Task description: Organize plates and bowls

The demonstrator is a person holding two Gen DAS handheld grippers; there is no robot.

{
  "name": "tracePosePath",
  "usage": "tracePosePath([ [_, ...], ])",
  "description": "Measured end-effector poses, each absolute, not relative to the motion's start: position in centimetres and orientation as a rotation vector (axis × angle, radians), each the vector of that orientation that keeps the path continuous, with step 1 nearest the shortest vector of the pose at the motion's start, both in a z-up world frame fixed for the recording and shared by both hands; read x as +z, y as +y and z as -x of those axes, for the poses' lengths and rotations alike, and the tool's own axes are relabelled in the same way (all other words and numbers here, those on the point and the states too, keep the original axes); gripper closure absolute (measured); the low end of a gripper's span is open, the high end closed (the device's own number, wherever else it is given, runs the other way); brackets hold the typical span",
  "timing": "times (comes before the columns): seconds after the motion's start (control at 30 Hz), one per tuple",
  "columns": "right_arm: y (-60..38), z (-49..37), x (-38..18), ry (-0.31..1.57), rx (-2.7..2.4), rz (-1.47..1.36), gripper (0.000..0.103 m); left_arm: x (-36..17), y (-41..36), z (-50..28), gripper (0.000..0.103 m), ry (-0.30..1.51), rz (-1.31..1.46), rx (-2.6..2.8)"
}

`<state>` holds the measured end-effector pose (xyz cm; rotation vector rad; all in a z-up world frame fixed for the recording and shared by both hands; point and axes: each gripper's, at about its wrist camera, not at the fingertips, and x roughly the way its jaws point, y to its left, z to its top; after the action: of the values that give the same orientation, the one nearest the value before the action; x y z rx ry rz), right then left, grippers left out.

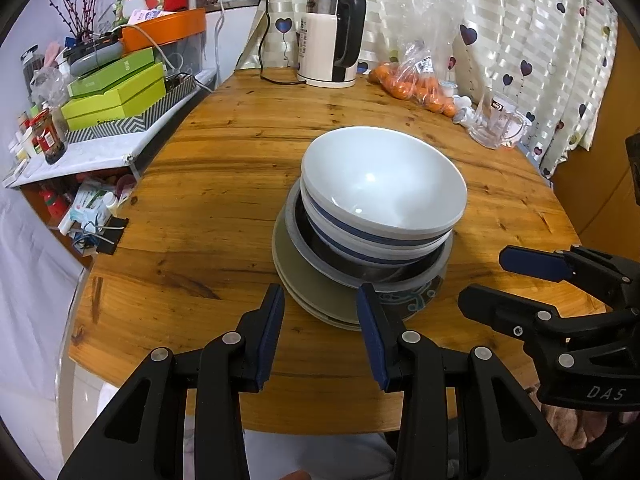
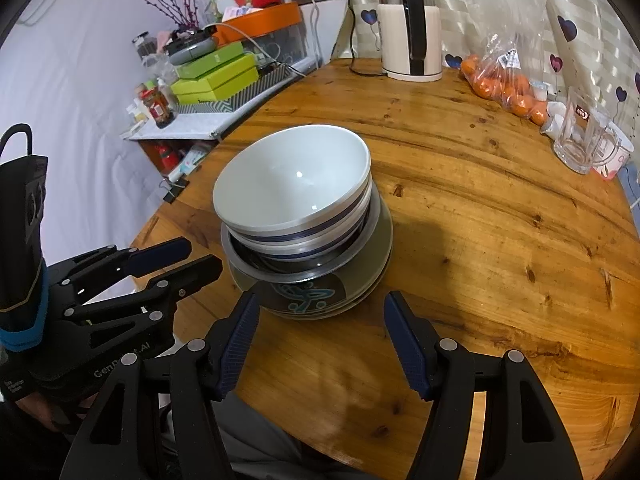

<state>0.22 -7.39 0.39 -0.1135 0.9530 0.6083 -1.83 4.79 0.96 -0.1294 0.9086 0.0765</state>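
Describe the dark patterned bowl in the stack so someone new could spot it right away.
On the round wooden table, find the single stack of dishes near the front edge. The dark patterned bowl sits low in it, under the white blue-striped bowls and on the pale plates. It alone is black with teal swirls.

White blue-banded bowls (image 1: 384, 184) nest upright atop stacked plates (image 1: 292, 280).

Both wrist views look forward and down over the worktop (image 1: 224, 184) from its near edge, sharing the crockery stack (image 1: 372, 232), close ahead.
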Motion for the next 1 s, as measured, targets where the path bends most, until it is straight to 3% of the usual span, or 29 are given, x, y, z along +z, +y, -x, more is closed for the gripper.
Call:
tracePosePath([
  [1.0,-7.05,-0.54,-0.08,0.965,0.607,0.115,0.038,0.44,4.48,1.30,0.064,0.929,0.116,0.064],
])
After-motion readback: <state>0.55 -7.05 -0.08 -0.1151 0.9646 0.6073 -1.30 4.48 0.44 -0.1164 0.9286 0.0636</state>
